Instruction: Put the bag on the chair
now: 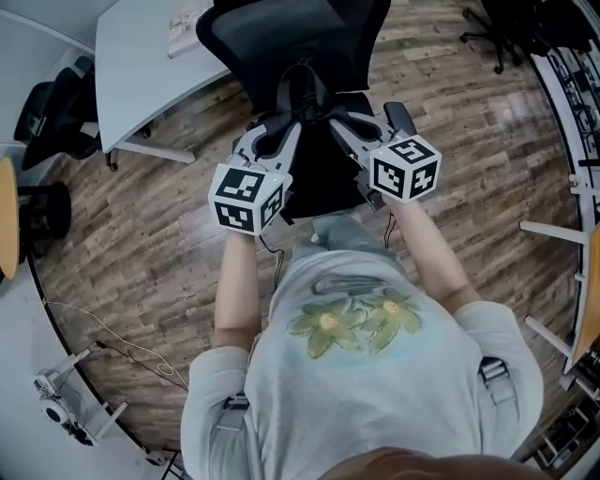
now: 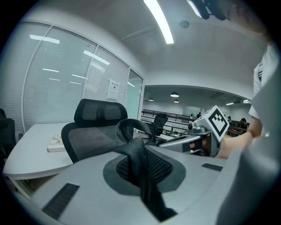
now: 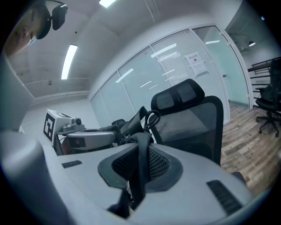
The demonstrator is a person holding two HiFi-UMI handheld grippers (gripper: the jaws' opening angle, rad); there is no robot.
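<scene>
A black bag (image 1: 323, 173) hangs by its straps between my two grippers, in front of the black mesh office chair (image 1: 291, 33). I cannot tell whether it touches the seat. My left gripper (image 1: 281, 136) is shut on one black strap (image 2: 134, 136), which runs up between its jaws in the left gripper view. My right gripper (image 1: 339, 124) is shut on the other strap (image 3: 142, 149). The two grippers point toward each other, close together over the bag. The chair's backrest (image 2: 94, 132) and headrest (image 3: 178, 99) rise just behind the straps.
A white desk (image 1: 150, 66) with a book (image 1: 187, 28) stands to the chair's left, with dark chairs (image 1: 47, 112) beyond it. Another chair base (image 1: 497, 28) is at the back right. Shelving (image 1: 581, 141) lines the right side. A small stand with cables (image 1: 66, 403) sits on the floor, lower left.
</scene>
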